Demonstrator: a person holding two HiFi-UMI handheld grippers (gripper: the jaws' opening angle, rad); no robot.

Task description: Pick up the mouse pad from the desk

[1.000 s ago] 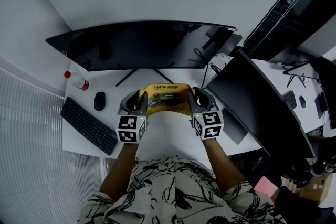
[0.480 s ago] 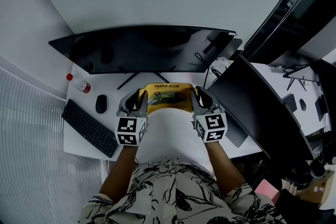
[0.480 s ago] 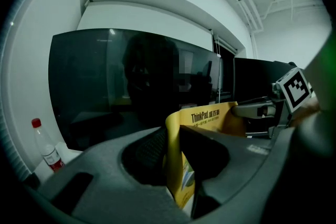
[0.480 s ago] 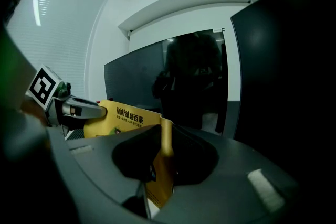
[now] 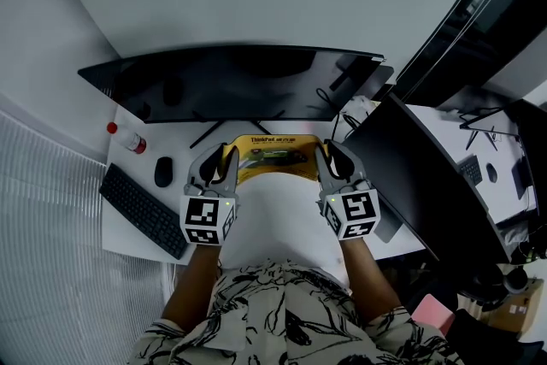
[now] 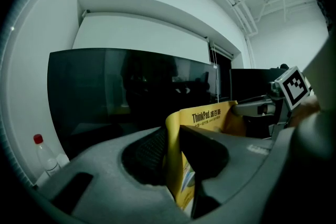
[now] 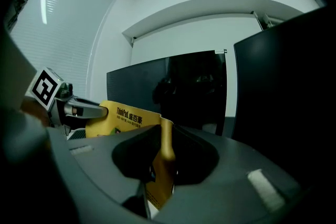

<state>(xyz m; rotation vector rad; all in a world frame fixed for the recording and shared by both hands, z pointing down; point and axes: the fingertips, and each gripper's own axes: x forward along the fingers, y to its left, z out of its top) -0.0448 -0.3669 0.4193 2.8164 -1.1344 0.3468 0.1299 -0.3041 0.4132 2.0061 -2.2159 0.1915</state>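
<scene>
The thin, flexible yellow rectangular mouse pad (image 5: 272, 154) spans both grippers over the middle of the smooth white desk (image 5: 175, 151). The left gripper (image 5: 215, 167) is clamped on its curled left edge between ribbed black pads (image 6: 147, 152). The right gripper (image 5: 332, 162) is clamped on the right edge.

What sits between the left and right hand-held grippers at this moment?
The yellow mouse pad spans the gap, seen in the head view. The left hand-held gripper and right hand-held gripper each clamp one side edge, as both gripper views show.

The mouse pad (image 5: 275, 158) looks smooth and slightly glossy (printed yellow), monitor (image 5: 231, 85) screen glossy.
</scene>
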